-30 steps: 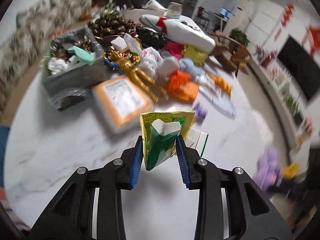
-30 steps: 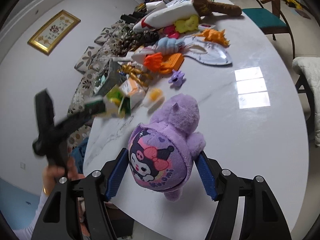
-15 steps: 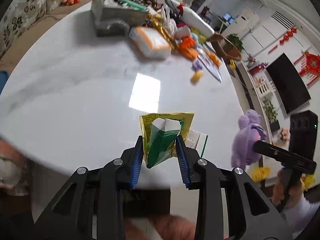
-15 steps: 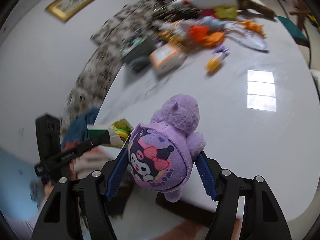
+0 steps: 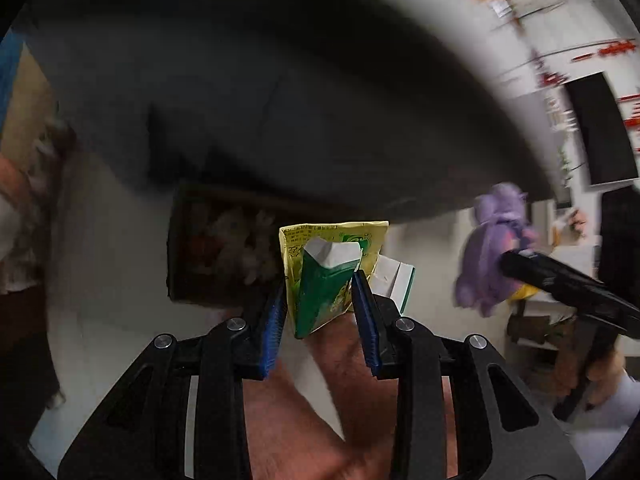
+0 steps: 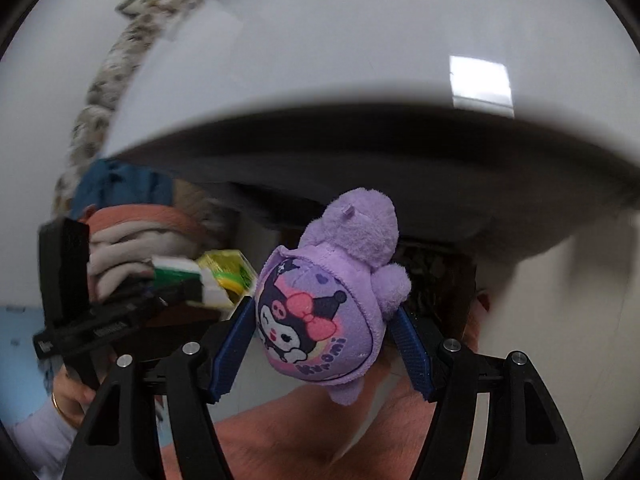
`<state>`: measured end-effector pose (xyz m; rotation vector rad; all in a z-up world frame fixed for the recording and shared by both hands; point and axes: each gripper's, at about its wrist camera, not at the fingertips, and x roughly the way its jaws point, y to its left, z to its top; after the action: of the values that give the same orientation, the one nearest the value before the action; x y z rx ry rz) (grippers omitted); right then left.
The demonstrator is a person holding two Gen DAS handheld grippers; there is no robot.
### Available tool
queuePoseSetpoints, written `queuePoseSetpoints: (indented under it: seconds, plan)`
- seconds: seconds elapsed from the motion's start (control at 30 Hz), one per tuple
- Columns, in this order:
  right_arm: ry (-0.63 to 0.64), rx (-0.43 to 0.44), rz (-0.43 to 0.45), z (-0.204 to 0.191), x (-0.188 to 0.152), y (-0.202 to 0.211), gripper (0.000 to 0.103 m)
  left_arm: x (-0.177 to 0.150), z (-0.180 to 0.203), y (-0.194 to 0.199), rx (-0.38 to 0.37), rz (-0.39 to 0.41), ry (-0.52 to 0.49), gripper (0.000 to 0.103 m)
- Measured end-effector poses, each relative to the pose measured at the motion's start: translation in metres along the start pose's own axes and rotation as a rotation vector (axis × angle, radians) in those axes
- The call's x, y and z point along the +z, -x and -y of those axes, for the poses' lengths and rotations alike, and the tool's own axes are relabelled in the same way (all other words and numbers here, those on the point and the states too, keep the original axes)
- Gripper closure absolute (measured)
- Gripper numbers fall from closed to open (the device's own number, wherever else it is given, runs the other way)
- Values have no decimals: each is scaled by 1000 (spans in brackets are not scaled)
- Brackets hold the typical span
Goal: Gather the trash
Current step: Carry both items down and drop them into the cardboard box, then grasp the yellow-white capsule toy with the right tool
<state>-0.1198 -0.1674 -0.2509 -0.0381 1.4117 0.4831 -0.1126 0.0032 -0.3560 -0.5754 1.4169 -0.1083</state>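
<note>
My left gripper (image 5: 320, 300) is shut on a crumpled green and yellow carton (image 5: 326, 276) and holds it below the table's edge. The carton also shows in the right wrist view (image 6: 200, 276), at the left. My right gripper (image 6: 324, 336) is shut on a purple Kuromi plush toy (image 6: 328, 304), also held below the table's edge. The plush shows at the right of the left wrist view (image 5: 492, 248). A dark open box (image 5: 224, 256) with blurred contents sits on the floor under the table, just beyond the carton.
The white round table's underside (image 5: 280, 100) hangs dark overhead; its top (image 6: 360, 40) fills the upper right wrist view. A person's bare knee (image 5: 320, 400) is under both grippers. A patterned sofa (image 6: 116, 48) runs along the wall at left.
Both grippers have dropped from above the tabletop to below its edge, still holding the carton and the plush. The cluttered tabletop has gone out of sight and the floor box has come into view.
</note>
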Motion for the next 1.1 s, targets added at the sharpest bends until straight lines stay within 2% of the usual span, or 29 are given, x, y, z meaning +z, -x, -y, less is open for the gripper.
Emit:
queuePoseSetpoints:
  seconds: [0.07, 0.1, 0.13, 0.17, 0.2, 0.23, 0.27, 0.33, 0.43, 0.5, 0.57, 0.63, 0.7, 0.73, 0.8, 0.83, 0.87, 0.93, 1.03, 1.1]
  plan:
    - [-11, -67, -7, 12, -6, -35, 33, 3, -14, -48, 42, -46, -2, 70]
    - [-19, -95, -9, 22, -9, -57, 28, 5, -21, -76, 82, -76, -11, 66]
    - [-36, -146, -12, 32, -11, -78, 16, 7, -29, -100, 114, -108, -8, 62]
    - [-60, -172, -27, 41, -13, -94, 14, 7, -36, -120, 132, -137, -8, 58]
    - [-110, -211, -65, 62, -16, -124, 14, 10, -42, -143, 161, -170, -5, 47]
    - [-110, -211, -65, 62, -16, -124, 14, 11, -48, -161, 196, -209, 3, 37]
    - [-140, -260, -82, 72, -18, -138, 14, 14, -51, -177, 231, -243, 7, 31]
    - [-186, -283, -89, 85, -20, -149, 14, 17, -57, -200, 262, -295, 23, 31]
    - [-227, -280, -82, 89, -23, -147, 10, 13, -55, -214, 259, -341, 56, 30]
    - [-206, -278, -82, 82, -25, -137, 10, 11, -46, -207, 268, -335, 39, 30]
    - [-180, -252, -81, 73, -26, -121, 10, 9, -35, -195, 246, -334, 28, 30]
    - [-126, -187, -44, 53, -21, -84, 12, 8, -19, -166, 212, -323, 16, 30]
    - [-55, -112, 41, 29, -15, -32, 12, 6, -2, -136, 155, -295, -14, 27]
    - [-23, -46, 115, 19, -7, 6, 12, 4, 8, -118, 140, -277, -43, 24]
    - [7, 13, 253, 7, 11, 65, 9, -2, 29, -82, 128, -225, -117, 21]
    - [15, 15, 329, 5, 22, 93, 5, -5, 38, -67, 129, -205, -152, 21]
    - [11, -2, 427, 8, 40, 123, 5, -7, 47, -55, 141, -188, -180, 21]
    - [-47, -46, 532, 24, 81, 152, 5, -10, 62, -33, 150, -154, -216, 21]
    - [-150, -90, 585, 48, 137, 159, 5, -8, 77, -6, 153, -111, -201, 21]
    - [-202, -117, 575, 62, 183, 150, 10, -3, 85, 6, 145, -91, -157, 21]
